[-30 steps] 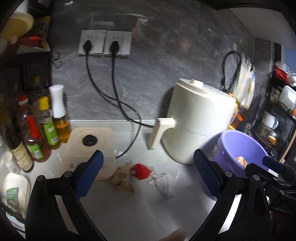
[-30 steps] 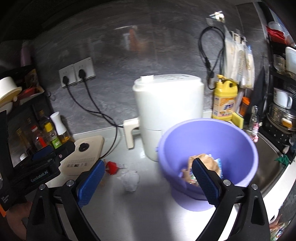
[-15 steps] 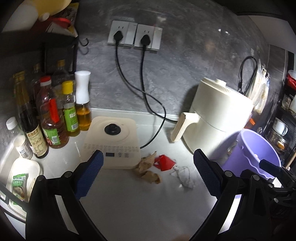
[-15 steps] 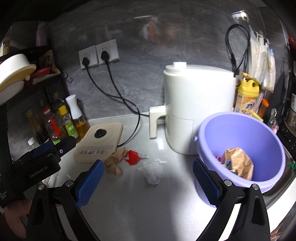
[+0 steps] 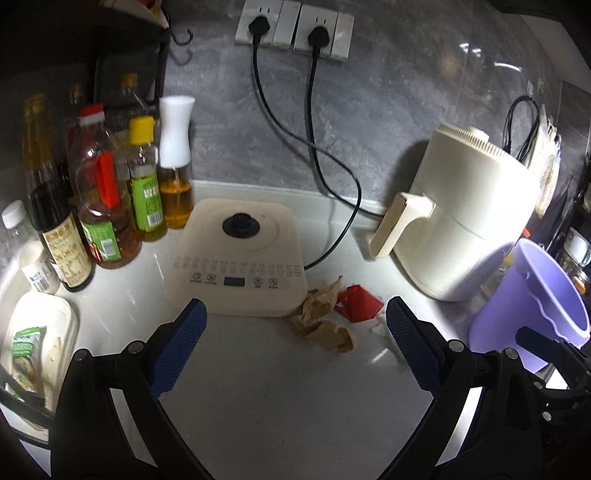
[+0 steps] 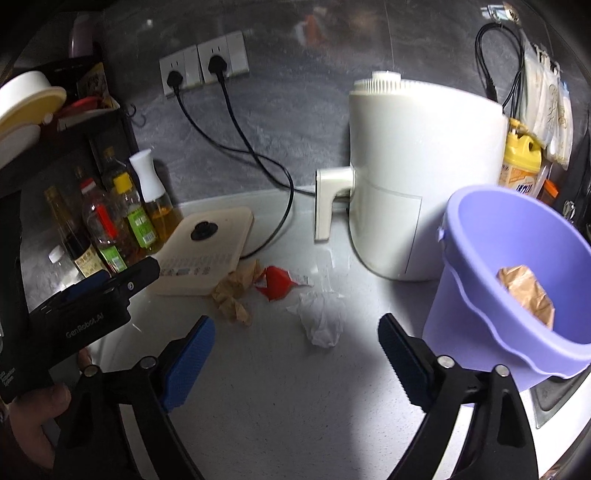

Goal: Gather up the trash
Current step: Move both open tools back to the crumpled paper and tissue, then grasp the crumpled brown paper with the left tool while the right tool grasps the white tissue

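Three pieces of trash lie on the white counter: a crumpled brown paper, a red wrapper and a crumpled white tissue, mostly hidden behind a finger in the left wrist view. A purple bucket stands at the right with brown paper trash inside. My left gripper is open and empty, just short of the brown paper. My right gripper is open and empty, just short of the tissue.
A cream induction cooker sits behind the trash, its black cord running to wall sockets. A white air fryer stands next to the bucket. Oil and sauce bottles crowd the left. A white dish sits at the front left.
Both grippers swung left and closer to the counter. The trash pile came toward the centre of each view; the bucket slid to the right edge. Both stayed open.
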The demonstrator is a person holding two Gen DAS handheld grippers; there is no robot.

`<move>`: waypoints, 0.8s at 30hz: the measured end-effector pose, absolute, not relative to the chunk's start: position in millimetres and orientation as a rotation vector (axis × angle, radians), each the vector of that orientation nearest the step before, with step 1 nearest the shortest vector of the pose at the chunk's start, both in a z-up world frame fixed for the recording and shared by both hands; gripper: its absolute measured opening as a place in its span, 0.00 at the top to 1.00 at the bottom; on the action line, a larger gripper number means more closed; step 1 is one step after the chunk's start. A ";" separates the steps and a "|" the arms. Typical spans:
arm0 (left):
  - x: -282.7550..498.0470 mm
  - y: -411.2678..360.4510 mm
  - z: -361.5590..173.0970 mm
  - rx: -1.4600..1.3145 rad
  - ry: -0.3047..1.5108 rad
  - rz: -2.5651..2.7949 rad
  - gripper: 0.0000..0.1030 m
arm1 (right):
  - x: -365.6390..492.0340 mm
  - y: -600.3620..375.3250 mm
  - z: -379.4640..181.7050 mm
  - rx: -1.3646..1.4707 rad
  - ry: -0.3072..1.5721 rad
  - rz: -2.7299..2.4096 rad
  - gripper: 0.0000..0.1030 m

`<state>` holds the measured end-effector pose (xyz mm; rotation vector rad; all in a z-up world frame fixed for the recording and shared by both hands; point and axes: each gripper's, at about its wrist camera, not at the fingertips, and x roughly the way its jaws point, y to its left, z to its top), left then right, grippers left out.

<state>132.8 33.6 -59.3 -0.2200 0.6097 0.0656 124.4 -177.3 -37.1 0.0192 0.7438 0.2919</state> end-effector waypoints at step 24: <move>198.2 -10.0 -129.6 -0.223 0.750 0.035 0.27 | 139.5 -198.9 -78.1 -0.018 0.826 0.238 0.33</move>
